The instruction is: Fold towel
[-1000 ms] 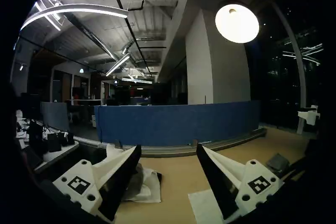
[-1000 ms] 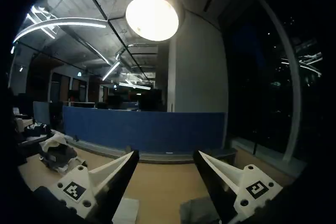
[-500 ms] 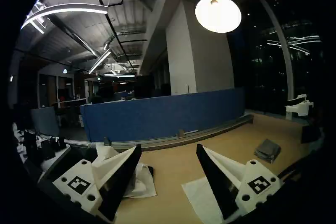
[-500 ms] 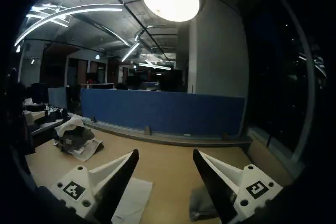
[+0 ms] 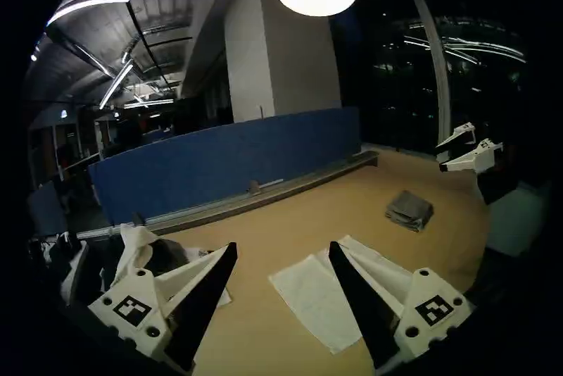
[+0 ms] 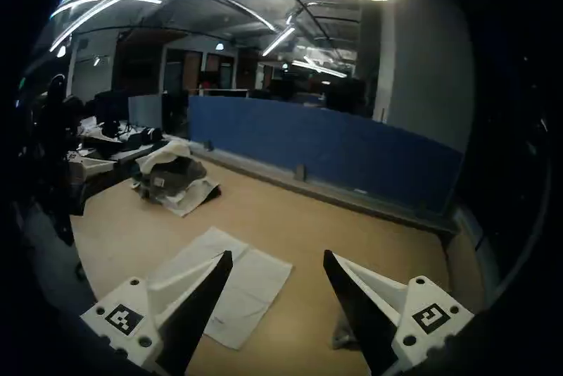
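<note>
Behind left gripper's [image 5: 281, 243] jaws — towel [image 5: 306, 297], partly hidden

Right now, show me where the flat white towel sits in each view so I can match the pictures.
Left gripper view: the white towel lies flat on the wooden table, at lower centre, slightly right.
Right gripper view: the same towel lies flat at lower centre, slightly left.
Shared landmark: the blue partition along the table's far edge, behind the towel.
</note>
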Motion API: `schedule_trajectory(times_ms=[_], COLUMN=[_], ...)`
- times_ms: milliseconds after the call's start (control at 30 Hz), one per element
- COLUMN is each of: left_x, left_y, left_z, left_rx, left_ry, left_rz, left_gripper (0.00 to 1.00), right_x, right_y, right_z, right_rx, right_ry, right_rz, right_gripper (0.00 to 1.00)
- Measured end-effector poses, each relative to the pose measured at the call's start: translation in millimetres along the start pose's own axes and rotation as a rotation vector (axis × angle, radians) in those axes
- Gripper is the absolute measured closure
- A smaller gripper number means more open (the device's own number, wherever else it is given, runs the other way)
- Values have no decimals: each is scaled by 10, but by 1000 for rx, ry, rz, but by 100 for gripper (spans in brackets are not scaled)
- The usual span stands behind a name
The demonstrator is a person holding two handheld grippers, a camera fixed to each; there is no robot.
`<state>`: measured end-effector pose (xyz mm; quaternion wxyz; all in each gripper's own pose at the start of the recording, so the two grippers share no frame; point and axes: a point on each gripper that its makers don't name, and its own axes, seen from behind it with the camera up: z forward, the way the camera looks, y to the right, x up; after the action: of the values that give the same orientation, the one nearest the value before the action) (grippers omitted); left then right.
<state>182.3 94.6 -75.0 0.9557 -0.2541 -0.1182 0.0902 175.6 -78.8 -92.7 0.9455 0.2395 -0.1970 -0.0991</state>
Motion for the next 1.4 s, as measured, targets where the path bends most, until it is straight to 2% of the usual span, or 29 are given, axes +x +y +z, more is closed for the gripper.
schedule_trajectory(times_ms=[133, 300, 467, 767, 1033, 1400], left_x=[-142, -303, -525, -1096, -1673, -2262], left_y=[105, 180, 311, 509, 659, 852], left_z=[13, 48, 92, 159, 198, 289], left_rx=[-54, -80, -115, -173, -208, -248], left_ry=[-43, -86, -131, -241, -339, -424], left_rz=[11, 40, 50, 57, 66, 90], left_gripper=[3, 3, 3, 3, 2, 3], right_x=[-129, -313, -536, -1047, -1517, -2002], right_y=[-99, -182, -273, -414, -550, -652], right_z=[7, 39, 102, 299, 465, 695], right_rx=[46, 77, 103, 135, 155, 158], right_ry=[-51, -104, -154, -236, -294, -340], right_rz=[-23, -46, -52, -39, -51, -12], right_gripper=[0, 0, 0, 0, 0, 0])
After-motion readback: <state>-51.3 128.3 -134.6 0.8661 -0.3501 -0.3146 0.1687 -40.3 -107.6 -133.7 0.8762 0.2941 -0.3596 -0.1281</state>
